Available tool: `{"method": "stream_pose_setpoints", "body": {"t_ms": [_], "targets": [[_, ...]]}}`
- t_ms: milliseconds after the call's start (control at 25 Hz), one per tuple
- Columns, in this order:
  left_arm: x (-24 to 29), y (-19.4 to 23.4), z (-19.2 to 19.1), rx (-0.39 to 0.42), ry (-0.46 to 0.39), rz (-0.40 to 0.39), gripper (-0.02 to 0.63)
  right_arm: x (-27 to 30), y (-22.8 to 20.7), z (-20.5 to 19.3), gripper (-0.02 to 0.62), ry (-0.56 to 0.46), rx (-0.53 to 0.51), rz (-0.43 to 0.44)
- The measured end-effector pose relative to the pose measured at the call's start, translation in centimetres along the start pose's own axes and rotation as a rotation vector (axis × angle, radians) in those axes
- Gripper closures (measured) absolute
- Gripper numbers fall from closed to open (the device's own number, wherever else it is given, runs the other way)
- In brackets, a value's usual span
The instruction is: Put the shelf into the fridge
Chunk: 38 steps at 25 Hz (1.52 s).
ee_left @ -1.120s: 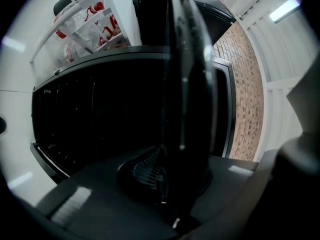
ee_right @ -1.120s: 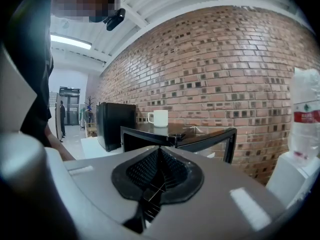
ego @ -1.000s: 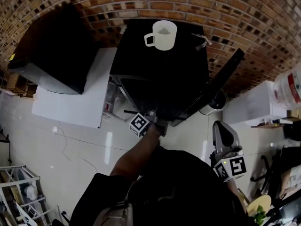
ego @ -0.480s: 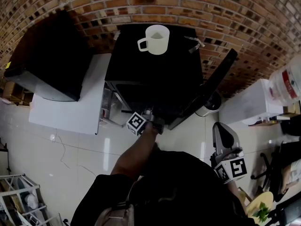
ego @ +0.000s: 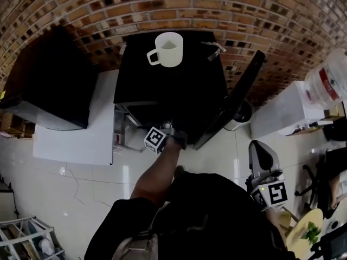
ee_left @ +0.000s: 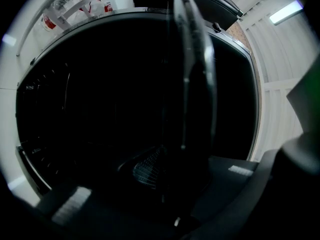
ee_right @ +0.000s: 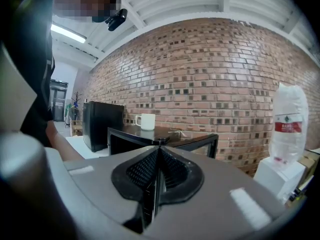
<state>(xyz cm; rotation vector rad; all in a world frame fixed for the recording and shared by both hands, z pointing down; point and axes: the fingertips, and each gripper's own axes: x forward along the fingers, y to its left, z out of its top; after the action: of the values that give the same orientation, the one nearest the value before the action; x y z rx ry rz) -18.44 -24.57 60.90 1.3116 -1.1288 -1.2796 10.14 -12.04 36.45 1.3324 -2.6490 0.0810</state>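
Looking steeply down on a small black fridge (ego: 171, 91) set against a brick wall (ego: 260, 15). Fridge door (ego: 238, 99) swung open to the right; white mug (ego: 168, 49) standing on the fridge's top.

At the open front, the left gripper (ego: 162, 138), reached forward on an outstretched arm. Left gripper view almost wholly dark, filled by the fridge's interior. Running edge-on from the gripper into that cavity, a thin glossy pane, taken to be the shelf (ee_left: 187, 79). Jaws pressed nearly together, pinching the pane's near edge. Too dark to tell whether the far edge rests on any side support.

Well apart, low at the right beside the person's body, the right gripper (ego: 269, 193). Jaws pressed fully together on nothing, pointed toward the fridge from a distance. In its own view: fridge, mug and brick wall ahead, and a large water bottle (ee_right: 287, 126) at the right.

Judged to be the insertion step, well along: shelf in the mouth of the fridge, gripped and not yet let go.

Next move, as a judgement: sliding the shelf straight in and level, both side edges kept on matching supports, until fully seated. Then spreading the left jaws and drawing back clear of the door. Nothing needed from the right gripper beyond staying out of the way.
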Motion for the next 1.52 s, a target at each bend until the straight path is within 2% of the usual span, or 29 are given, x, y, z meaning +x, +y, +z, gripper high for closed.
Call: {"method": "stream_pose_setpoints", "body": {"t_ms": [360, 600, 1520], "targets": [[2.4, 0.1, 0.9, 0.008, -0.023, 0.004, 0.598, -0.6, -0.9, 0.2, 0.589, -0.005, -0.009, -0.047], [3.8, 0.3, 1.2, 0.0, -0.027, 0.034, 0.598, -1.2, -2.4, 0.0, 0.589, -0.011, 0.033, -0.095], [8.0, 0.9, 2.4, 0.014, -0.027, 0.082, 0.586, -2.3, -3.9, -0.6, 0.589, 0.003, 0.044, -0.172]]}}
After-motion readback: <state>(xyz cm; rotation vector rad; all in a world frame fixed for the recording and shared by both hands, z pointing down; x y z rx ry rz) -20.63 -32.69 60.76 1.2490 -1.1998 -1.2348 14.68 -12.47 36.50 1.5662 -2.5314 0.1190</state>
